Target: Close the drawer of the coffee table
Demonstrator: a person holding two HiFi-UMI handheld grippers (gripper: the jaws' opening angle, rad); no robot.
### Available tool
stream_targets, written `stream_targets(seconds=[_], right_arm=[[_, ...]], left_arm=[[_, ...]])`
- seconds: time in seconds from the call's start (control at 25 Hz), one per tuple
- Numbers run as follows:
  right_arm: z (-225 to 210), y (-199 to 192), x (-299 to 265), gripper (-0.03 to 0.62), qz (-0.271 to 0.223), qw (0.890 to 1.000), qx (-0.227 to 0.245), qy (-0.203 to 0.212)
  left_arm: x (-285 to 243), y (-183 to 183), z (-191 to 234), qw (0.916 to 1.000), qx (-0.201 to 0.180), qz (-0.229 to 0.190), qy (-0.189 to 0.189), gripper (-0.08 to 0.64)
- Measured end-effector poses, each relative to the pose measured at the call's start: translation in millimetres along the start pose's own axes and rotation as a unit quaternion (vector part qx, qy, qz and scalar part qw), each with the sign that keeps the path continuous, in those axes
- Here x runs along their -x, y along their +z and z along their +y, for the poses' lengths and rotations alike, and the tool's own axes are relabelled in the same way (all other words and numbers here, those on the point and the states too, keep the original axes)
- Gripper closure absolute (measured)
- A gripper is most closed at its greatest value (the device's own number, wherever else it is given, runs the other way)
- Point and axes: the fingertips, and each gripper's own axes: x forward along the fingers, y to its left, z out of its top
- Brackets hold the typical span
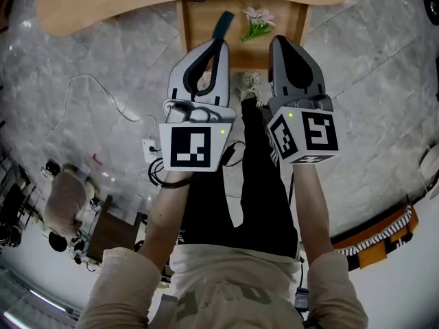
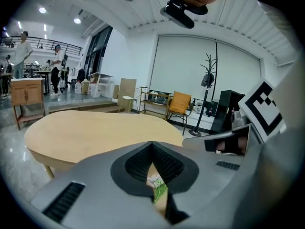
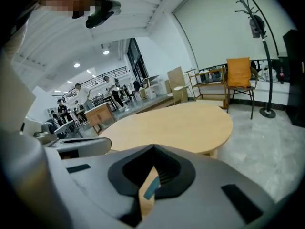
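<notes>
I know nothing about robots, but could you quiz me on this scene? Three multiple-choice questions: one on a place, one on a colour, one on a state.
1. Where does the pink flower lie? A in a vase; B in the drawer; C on a chair.
2. What colour is the slim thing beside it? A red; B yellow; C teal.
3. The drawer is: A pulled open; B pushed shut; C missing.

Answers: 1 B, the head view shows the flower inside the drawer's wooden walls. 2 C, it is plainly teal against the wood. 3 A, the drawer sticks out from under the coffee table, with its contents showing.
</notes>
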Motion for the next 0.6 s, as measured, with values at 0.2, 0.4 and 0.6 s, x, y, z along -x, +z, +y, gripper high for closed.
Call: stream_targets(seconds=[0.2,0.4,0.6], right_arm=[[-8.5,-19.8,-1.9,0.586,0.022,1.000,-0.003,-0.003],[-12.3,-22.2,-6.0,0.586,0.033,0.999,0.018,0.003],[-13.2,-35.7,-9.2,0.586,0.057,0.998,0.022,0.010]], left_arm=[[-4.4,-16.0,-6.2,0.9999,-0.005,0.007,-0.008,0.551],[-18.4,-46.5,-14.1,0.9881,-0.120,0.068,-0.067,0.551],[-20.0,-156.5,-33.8,0.8857,-0.343,0.229,-0.213,0.412]])
